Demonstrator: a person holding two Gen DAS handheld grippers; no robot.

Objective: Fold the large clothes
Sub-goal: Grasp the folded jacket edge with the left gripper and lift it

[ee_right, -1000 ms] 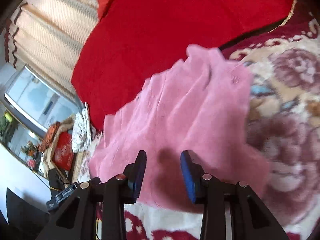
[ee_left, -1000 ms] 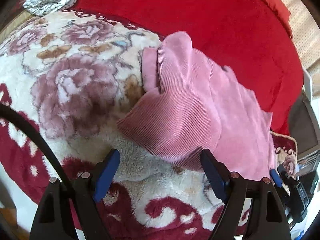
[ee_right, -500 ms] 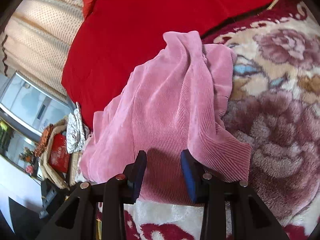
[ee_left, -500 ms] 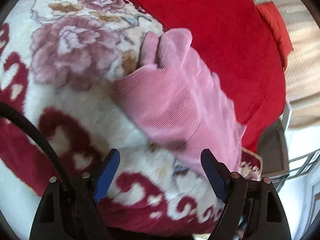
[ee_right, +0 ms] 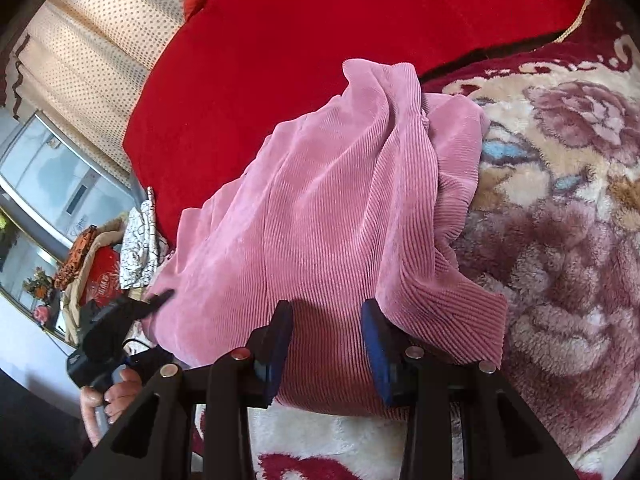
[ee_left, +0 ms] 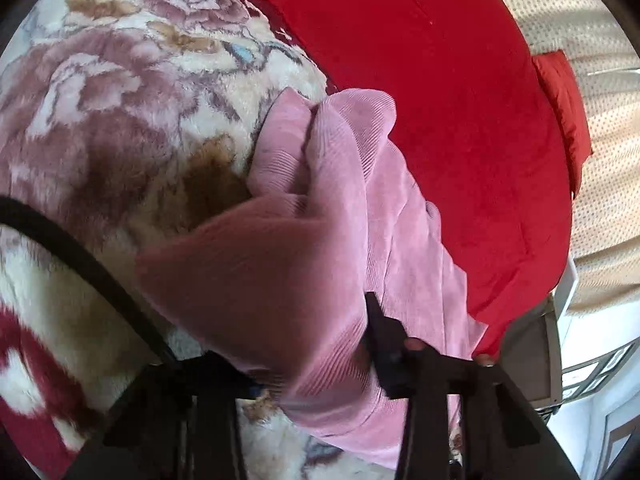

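Observation:
A pink ribbed garment (ee_left: 320, 240) lies partly folded on a fluffy floral blanket (ee_left: 120, 120). It also shows in the right wrist view (ee_right: 328, 220). My left gripper (ee_left: 312, 344) is pushed onto the garment's near edge; the cloth drapes between its jaws and hides the left finger, so I cannot tell how far they are closed. My right gripper (ee_right: 326, 340) is open, its blue pads (ee_right: 374, 344) astride the garment's near hem, with a folded sleeve cuff (ee_right: 460, 320) lying just to its right. The left gripper also shows in the right wrist view (ee_right: 120, 320), at the garment's left edge.
A red blanket (ee_right: 320, 40) covers the bed beyond the garment. Dotted curtains (ee_right: 88, 52) hang behind. A window and a cluttered shelf (ee_right: 92, 264) with cloths stand at the left of the right wrist view. The floral blanket (ee_right: 560, 200) stretches right.
My left gripper has moved forward onto the garment's near edge, so cloth now lies between its jaws. My right gripper has edged closer to the hem, still open.

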